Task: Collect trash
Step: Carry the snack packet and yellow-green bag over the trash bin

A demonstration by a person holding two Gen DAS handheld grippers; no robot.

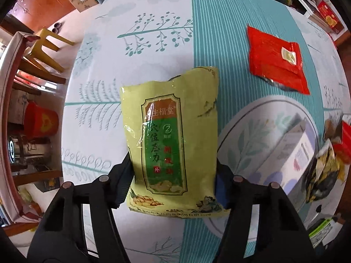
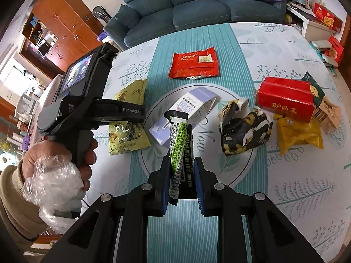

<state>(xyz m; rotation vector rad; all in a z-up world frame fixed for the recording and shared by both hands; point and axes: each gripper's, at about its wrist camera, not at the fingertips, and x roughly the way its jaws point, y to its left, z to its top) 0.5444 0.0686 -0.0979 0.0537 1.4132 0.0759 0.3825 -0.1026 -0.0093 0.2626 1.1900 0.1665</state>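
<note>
Patterned teal-and-white table strewn with wrappers; blue sofa noted behind.
Left tool is seen pointing down over the yellow-green packet, jaws part-way open on either side of its lower half; pad contact cannot be told. Right tool is clamped narrow on a green-and-black wrapper, held upright. Red foil pouch, white carton, crumpled black-yellow wrapper and red box are recorded lying on the table.

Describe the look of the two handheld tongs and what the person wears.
Both tongs are black, angular, with silver round bolts; the right's pads are blue. The left handle bears white "GenRobot.AI" lettering and a screen. A beige sleeve shows.
</note>
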